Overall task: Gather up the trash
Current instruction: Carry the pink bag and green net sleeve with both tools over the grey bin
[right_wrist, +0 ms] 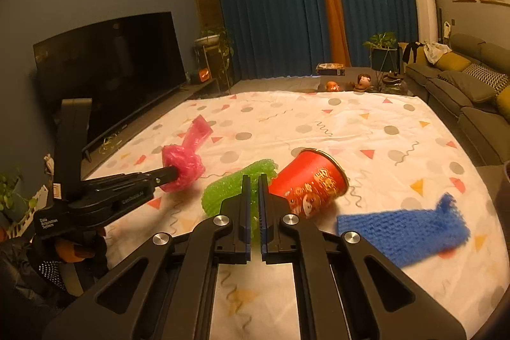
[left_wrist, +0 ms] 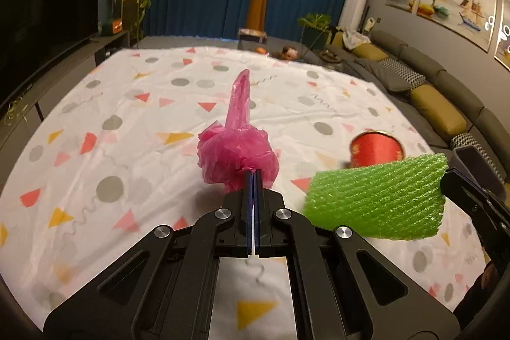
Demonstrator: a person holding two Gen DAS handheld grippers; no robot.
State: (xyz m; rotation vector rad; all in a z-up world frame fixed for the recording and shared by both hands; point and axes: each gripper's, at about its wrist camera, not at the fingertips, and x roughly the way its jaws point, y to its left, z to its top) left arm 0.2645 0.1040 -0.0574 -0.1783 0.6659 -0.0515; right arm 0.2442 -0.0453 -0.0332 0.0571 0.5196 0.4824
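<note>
Pink plastic bag (left_wrist: 237, 153): a crumpled, knotted bundle with one long tail, pinched at its near edge between the closed jaws of my left gripper (left_wrist: 254, 172). Seen from the right wrist, the bundle is lifted above the cloth. Green foam net (right_wrist: 237, 191): a ribbed sleeve clamped between the narrow jaws of my right gripper (right_wrist: 254, 180), which are closed on its fold; from the left wrist it hangs broadside in the air, off the tips of that gripper. Red paper cup (right_wrist: 314, 184): tipped on its side on the cloth, just beyond and right of the green net, mouth turned away to the right. Blue foam net (right_wrist: 404, 233): flat on the cloth, near the cup, at the right edge. Patterned sheet (right_wrist: 366, 129): white, with grey dots, coloured triangles and squiggles; it bears the cup and blue net. Surroundings: a dark television (right_wrist: 111, 66) to the left, blue curtains (right_wrist: 271, 5) behind, a grey sofa (right_wrist: 471, 91) to the right.
</note>
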